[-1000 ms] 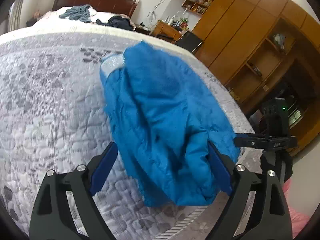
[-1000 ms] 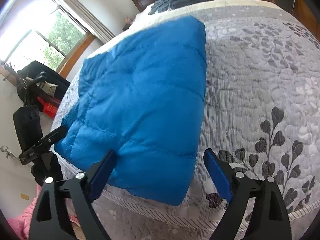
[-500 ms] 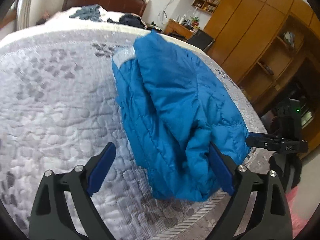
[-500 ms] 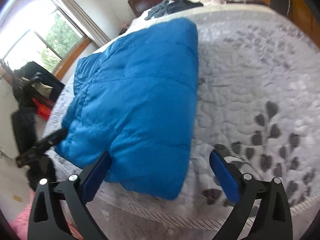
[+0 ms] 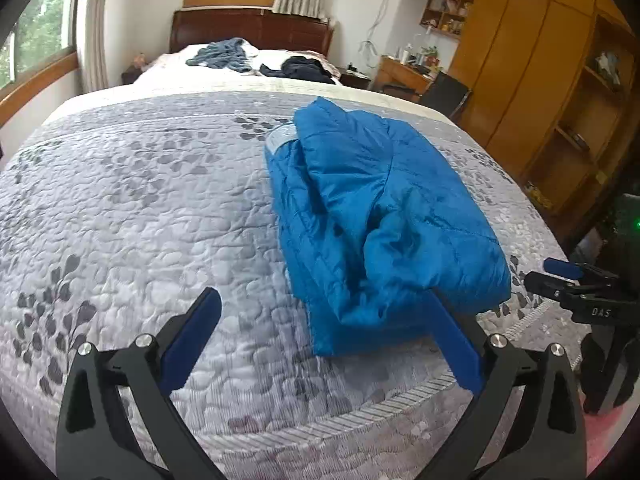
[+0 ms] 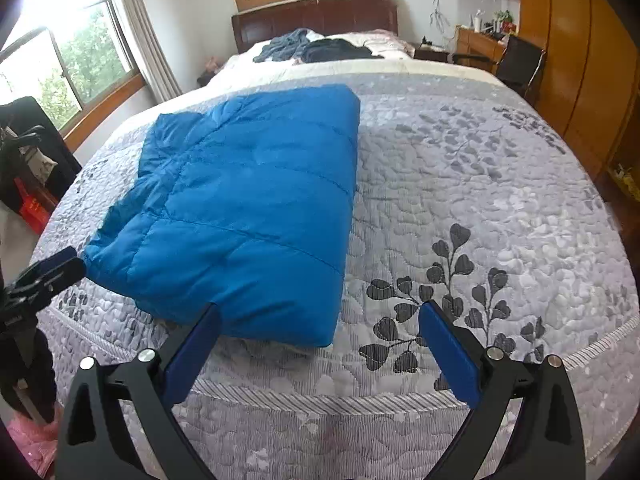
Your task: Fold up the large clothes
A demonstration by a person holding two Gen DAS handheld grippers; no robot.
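A folded blue jacket (image 6: 244,208) lies near the bed's (image 6: 500,200) front edge; left gripper (image 5: 324,336) and right gripper (image 6: 320,340) gape empty, bare quilt at frame right.

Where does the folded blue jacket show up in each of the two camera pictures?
Left wrist view: the blue jacket lies right of centre on the grey quilt, reaching toward the right finger.
Right wrist view: the blue jacket lies left of centre, its near edge by the left finger.
Shared landmark: the dark wooden headboard at the far end.
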